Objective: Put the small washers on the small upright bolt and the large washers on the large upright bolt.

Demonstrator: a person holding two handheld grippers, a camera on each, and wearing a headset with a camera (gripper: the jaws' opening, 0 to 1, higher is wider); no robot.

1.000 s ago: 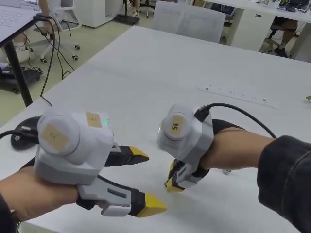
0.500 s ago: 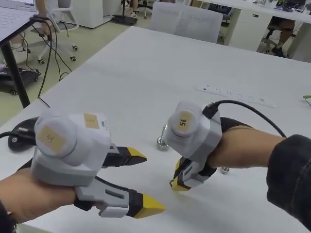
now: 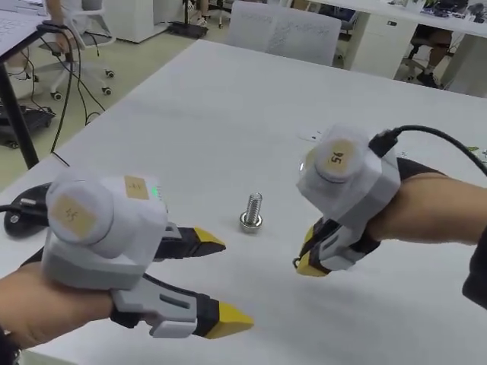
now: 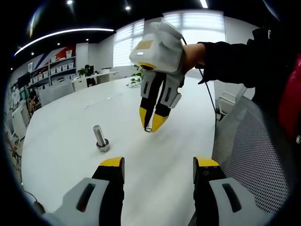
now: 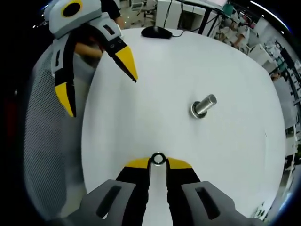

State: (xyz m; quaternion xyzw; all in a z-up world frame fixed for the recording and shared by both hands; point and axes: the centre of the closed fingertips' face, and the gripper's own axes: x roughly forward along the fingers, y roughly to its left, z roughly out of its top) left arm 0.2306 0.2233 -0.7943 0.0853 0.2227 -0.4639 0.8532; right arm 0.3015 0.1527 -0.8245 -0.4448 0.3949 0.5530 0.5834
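Since a second ago the right hand-held gripper [image 3: 308,262] has swung up and to the right, uncovering the upright bolt [image 3: 252,211], which stands on the worktop [image 3: 228,114] between the two grippers. Its jaws pinch a washer [image 5: 158,159] at their tips. The left hand-held gripper [image 3: 222,278] hangs wide open, holding nothing. A black mouse [image 5: 156,31] lies beyond it.

Left hand-held gripper [image 3: 222,277]: held roughly level, jaws spread wide apart. Right hand-held gripper [image 3: 308,262]: raised, angled downward, jaws closed, pinching a washer [image 5: 158,154] at the tips. Both forearms extended forward.
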